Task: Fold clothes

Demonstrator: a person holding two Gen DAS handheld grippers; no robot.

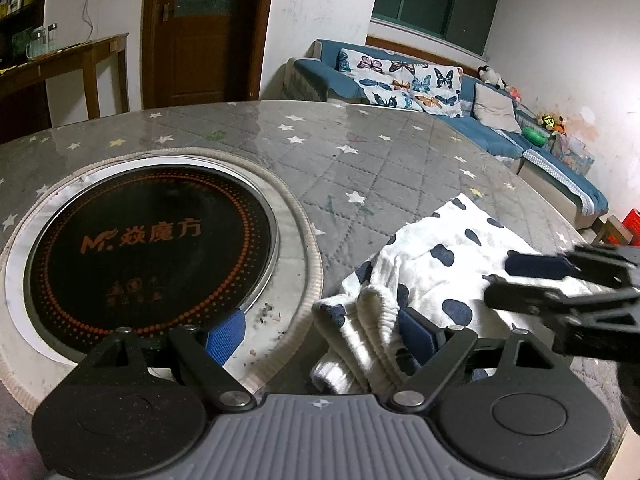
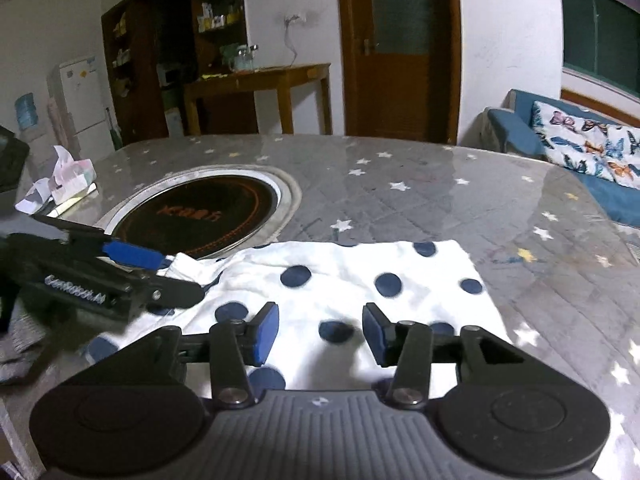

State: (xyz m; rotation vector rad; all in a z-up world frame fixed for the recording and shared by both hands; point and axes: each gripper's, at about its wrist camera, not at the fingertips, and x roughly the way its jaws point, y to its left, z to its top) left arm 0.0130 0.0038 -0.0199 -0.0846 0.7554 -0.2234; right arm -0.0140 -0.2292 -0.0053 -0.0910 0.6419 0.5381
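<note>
garment point(image 2: 360, 280) spotted, on table point(image 2: 440, 200); left gripper point(image 1: 320, 332) spread, right gripper point(image 2: 320, 332) spread above it.

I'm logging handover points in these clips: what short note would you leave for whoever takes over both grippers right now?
Left gripper: open, jaws wide, at the bunched ribbed edge of the spotted garment; nothing clamped.
Right gripper: open, over the flat part of the garment, holding nothing.
The garment lies on the star-patterned table, beside the round cooktop set into it. In the right wrist view its far edge looks straight and smooth; the end near the left gripper is rumpled.
Done: the garment looks at least partly laid flat; I cannot tell how many folds are made.
Left: smooth the bunched end, then finish the folds.
</note>
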